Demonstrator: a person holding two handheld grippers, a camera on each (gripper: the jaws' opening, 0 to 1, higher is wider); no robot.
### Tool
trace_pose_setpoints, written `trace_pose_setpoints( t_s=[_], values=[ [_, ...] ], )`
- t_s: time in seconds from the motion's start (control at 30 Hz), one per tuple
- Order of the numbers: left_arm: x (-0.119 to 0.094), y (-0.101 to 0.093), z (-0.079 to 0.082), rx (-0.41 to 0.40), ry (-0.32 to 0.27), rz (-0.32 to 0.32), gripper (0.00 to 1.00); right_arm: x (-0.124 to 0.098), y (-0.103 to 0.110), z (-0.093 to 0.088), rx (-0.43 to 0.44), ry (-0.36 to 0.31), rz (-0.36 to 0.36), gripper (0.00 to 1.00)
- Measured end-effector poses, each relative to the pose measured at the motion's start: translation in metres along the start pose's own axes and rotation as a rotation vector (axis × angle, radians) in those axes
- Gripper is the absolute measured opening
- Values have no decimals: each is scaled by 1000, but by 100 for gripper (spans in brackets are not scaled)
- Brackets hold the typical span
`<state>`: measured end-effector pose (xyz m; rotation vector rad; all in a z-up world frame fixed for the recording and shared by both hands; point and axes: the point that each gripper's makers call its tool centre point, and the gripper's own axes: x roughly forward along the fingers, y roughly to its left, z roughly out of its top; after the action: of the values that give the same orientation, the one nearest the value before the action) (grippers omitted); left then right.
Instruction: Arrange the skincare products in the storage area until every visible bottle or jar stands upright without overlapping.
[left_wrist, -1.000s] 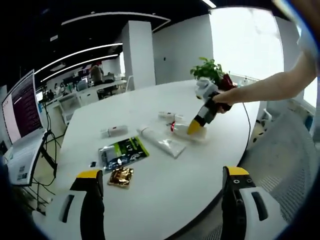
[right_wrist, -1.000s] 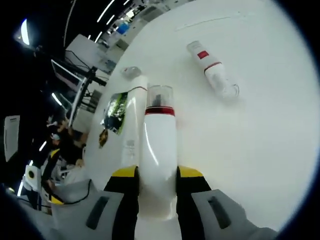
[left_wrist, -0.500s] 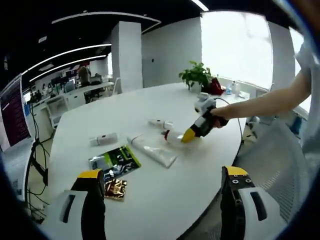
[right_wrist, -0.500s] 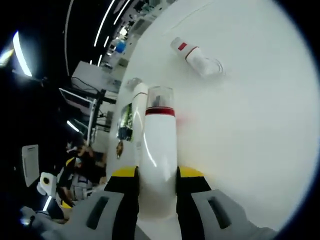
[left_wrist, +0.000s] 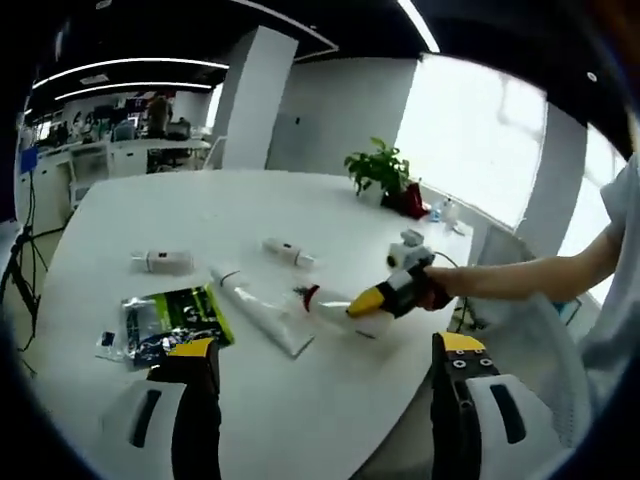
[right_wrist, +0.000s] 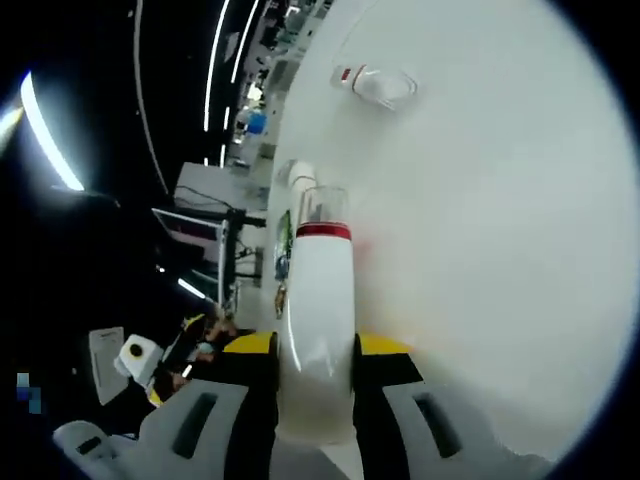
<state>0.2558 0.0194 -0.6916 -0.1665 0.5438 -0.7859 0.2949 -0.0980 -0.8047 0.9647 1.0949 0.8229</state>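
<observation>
My right gripper (right_wrist: 316, 345) is shut on a white bottle (right_wrist: 320, 300) with a red band and a clear cap, gripping its lower body. In the left gripper view that bottle (left_wrist: 328, 304) hangs tilted just over the table, beside a white tube (left_wrist: 262, 312), with the right gripper (left_wrist: 364, 301) on it. Two small white bottles (left_wrist: 160, 262) (left_wrist: 288, 252) lie on their sides farther back. One small bottle (right_wrist: 375, 85) lies ahead of the right gripper. My left gripper (left_wrist: 320, 350) stands open near the table's edge with nothing between its fingers.
A green and black packet (left_wrist: 170, 320) lies flat left of the tube. The round white table (left_wrist: 330, 400) curves away at the right. A person's arm (left_wrist: 520, 280) reaches in from the right. A potted plant (left_wrist: 378, 168) stands at the far side.
The right gripper has carried the bottle lower and closer to the tube, still shut on it. Both cameras have shifted; the left view now looks from lower and nearer.
</observation>
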Motion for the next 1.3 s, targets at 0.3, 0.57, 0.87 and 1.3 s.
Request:
trace_pose_setpoints(
  t_s=[0.3,0.57,0.87,1.3],
  values=[
    [27,-5,3,-172,-10,-94,71,-2,20,-11,15,-13,81,27],
    [51,-2,8,-338,-29,-168,67,-1,65,-28,-27,-12,187,27],
    [66,0,17,-486,-93,-208,58,0,100,-41,-92,24,258,27],
    [70,-21,24,-567,-140,-308,36,2,127,-45,-147,56,324,27]
  ],
)
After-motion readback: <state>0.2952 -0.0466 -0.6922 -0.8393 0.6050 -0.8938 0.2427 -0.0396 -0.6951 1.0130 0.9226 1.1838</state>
